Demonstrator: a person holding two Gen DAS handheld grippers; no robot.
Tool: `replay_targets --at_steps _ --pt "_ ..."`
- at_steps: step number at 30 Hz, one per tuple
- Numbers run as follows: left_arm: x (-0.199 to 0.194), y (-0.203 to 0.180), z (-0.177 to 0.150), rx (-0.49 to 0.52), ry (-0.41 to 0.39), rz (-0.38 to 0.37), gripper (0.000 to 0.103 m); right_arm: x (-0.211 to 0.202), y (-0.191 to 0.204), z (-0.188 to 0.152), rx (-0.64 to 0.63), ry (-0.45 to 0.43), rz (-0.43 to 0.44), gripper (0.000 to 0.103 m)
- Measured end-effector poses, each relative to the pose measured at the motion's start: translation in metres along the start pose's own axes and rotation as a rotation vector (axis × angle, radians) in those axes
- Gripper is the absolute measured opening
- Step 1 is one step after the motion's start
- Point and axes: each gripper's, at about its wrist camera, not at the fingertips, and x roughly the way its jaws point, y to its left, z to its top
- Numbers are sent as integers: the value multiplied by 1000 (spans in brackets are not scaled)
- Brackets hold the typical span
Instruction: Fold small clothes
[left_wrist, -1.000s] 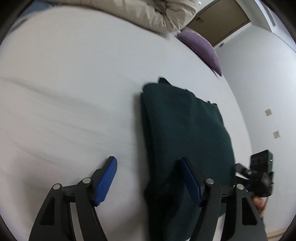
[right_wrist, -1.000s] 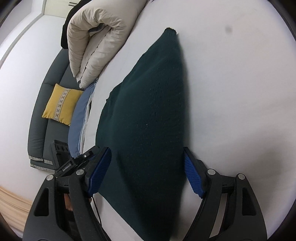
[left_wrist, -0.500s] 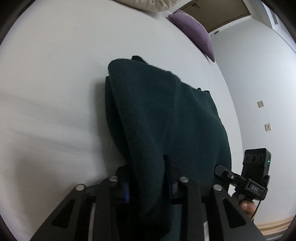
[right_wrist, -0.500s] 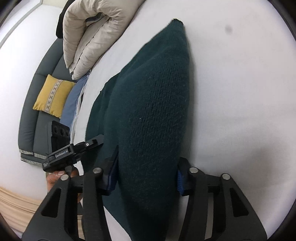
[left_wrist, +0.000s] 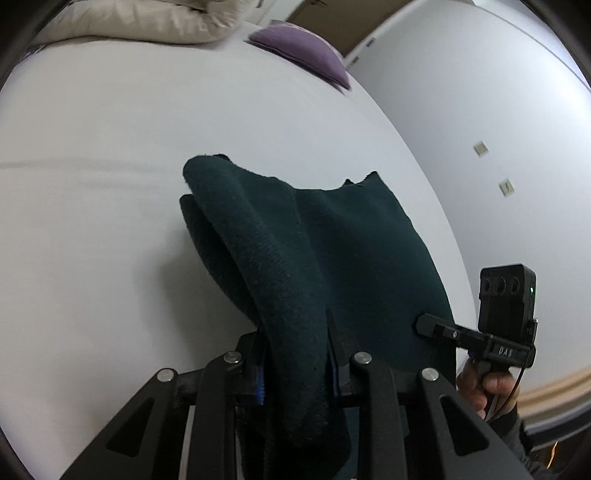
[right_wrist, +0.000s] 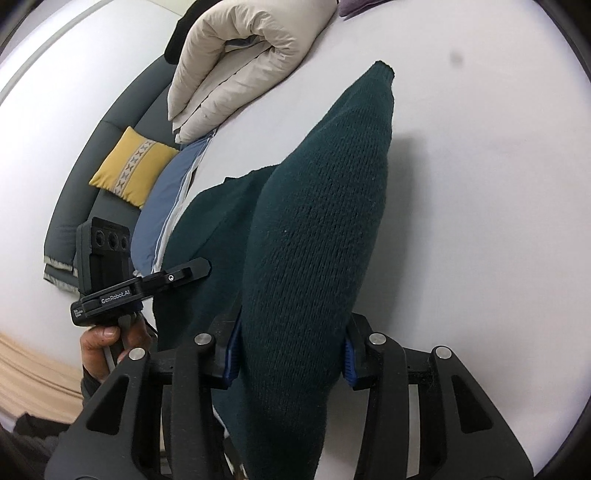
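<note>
Clamping the near edge of the dark green knitted garment (left_wrist: 332, 258), the left gripper (left_wrist: 295, 373) has its blue-padded jaws closed on a thick roll of the fabric; the right gripper (right_wrist: 291, 354) is likewise clenched on the garment (right_wrist: 317, 240), the knit bulging up between its pads. The garment is a dark teal-green knit with a coarse, visible stitch; it is doubled over, with one layer lying under another along its left side in the left wrist view; its near end is raised off the white bed (left_wrist: 110, 147) by both grippers, while its far end trails down to rest on the sheet. In the right wrist view the lifted fold tapers to a narrow ribbed tip at the far end; a flatter part of the garment spreads to its left. A folded beige duvet (right_wrist: 240, 66) lies at the far side of the bed; a purple pillow (left_wrist: 299, 48) sits near the bed's far edge; a yellow cushion (right_wrist: 133, 166) rests on a grey sofa (right_wrist: 74, 206) beyond the bed; a blue cloth (right_wrist: 166, 195) lies along the bed's edge beside the garment.
</note>
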Motion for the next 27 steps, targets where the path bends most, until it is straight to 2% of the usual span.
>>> replay_targets --at_steps 3,5,6,7,9,14,17,19,20,21,22,23,24,27 --pt "16 -5 -26 -2 31 7 27 -14 -21 -36 41 -8 12 39" --pt "41 0 -34 -18 65 69 28 -14 -38 -53 57 3 -12 39" --pt "49 7 -39 -39 76 92 33 -9 -52 -60 96 18 -14 40" --pt "53 14 -42 -57 66 64 37 -5 -65 -65 135 26 4 42" --pt "52 23 -45 -113 50 24 37 -8 -81 -77 159 -18 72 41" --pt "46 14 -49 -100 29 56 39 -14 -71 -86 124 -56 37 44" --pt "32 8 -50 -110 -8 90 49 -17 -63 -86 148 -74 20 48" --pt "15 -4 -55 -51 -68 168 65 -28 -55 -88 156 -112 -29 50" --pt "3 -10 -59 -14 -101 209 68 -42 -49 -94 146 -146 -74 50" --pt "-14 -24 -66 42 -158 281 75 -57 -48 -97 134 -168 -120 50" --pt "-26 -31 -72 79 -202 338 86 -70 -40 -102 115 -196 -189 50" --pt "-39 -41 -78 114 -257 406 92 -84 -30 -107 90 -227 -264 50" --pt "-56 -58 -89 151 -340 490 103 -96 -15 -112 60 -262 -346 50" --pt "-94 -96 -116 237 -543 590 103 -134 33 -131 -51 -379 -542 52"
